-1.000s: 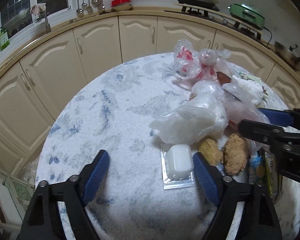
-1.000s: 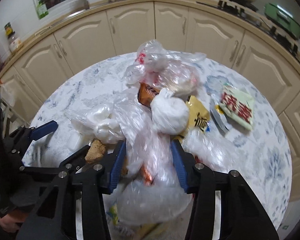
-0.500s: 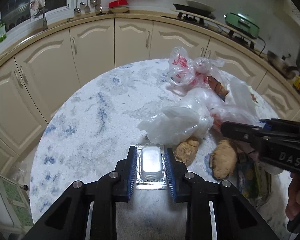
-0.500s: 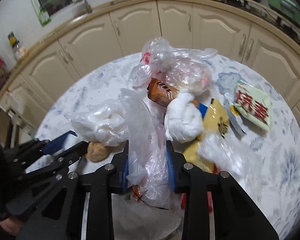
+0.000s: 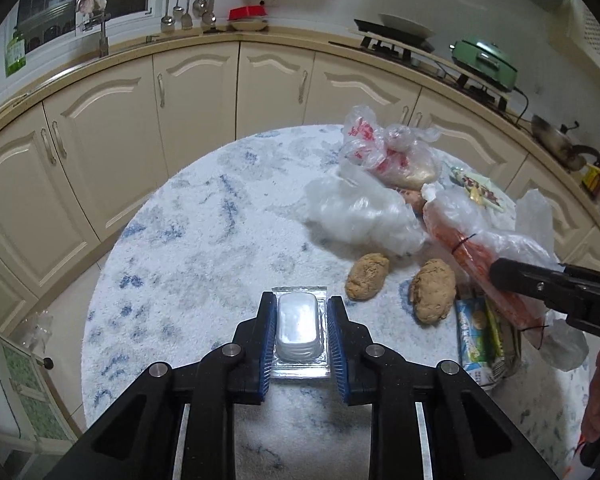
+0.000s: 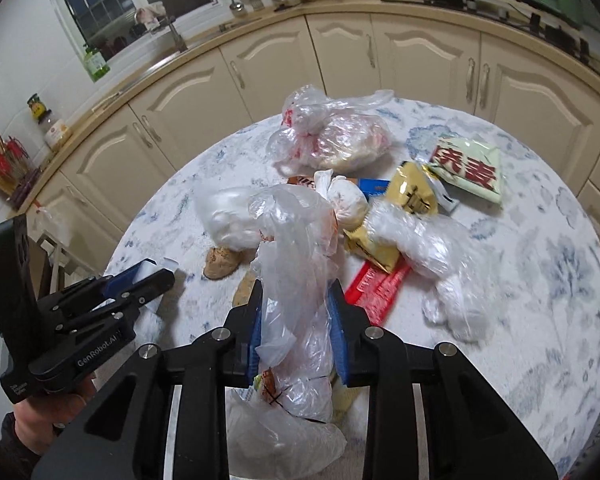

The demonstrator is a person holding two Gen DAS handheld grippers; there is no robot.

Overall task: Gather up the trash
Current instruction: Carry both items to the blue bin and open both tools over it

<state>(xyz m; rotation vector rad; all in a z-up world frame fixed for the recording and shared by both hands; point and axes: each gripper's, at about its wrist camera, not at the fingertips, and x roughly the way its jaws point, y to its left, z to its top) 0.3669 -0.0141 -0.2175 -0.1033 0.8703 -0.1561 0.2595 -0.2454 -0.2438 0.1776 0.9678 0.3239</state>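
The left gripper (image 5: 302, 330) is clenched on a small clear plastic blister pack with a white domed centre (image 5: 299, 326), and its jaws are closing a shade more; the blue pads (image 5: 269, 336) press the dome from both sides while the flat sealed rim shows beyond and below the tips, over the white round table with blue mottling (image 5: 204, 240); whether the pack is lifted or resting there I cannot tell; it looks light and fairly stiff at the dome but thin and slippery at the rim, so the dome's flanks seem the sound place to hold, and too hard a squeeze would likely buckle it. The right gripper (image 6: 296, 332) is clamped on a crumpled clear plastic bag with an orange wrapper inside (image 6: 296, 264); the film bunches up above the jaws and hangs slack below them, so the grasp sits about mid-length; such film is soft, nearly weightless and slick, and I judge it may slide through the pads unless a gathered, knotted part is taken. Just beyond the left tips lie two brown lumpy pieces (image 5: 367, 276), apart from the pack; a heap of white and printed bags and a yellow packet (image 6: 414, 196) sits further out on the table, near the right gripper but untouched.
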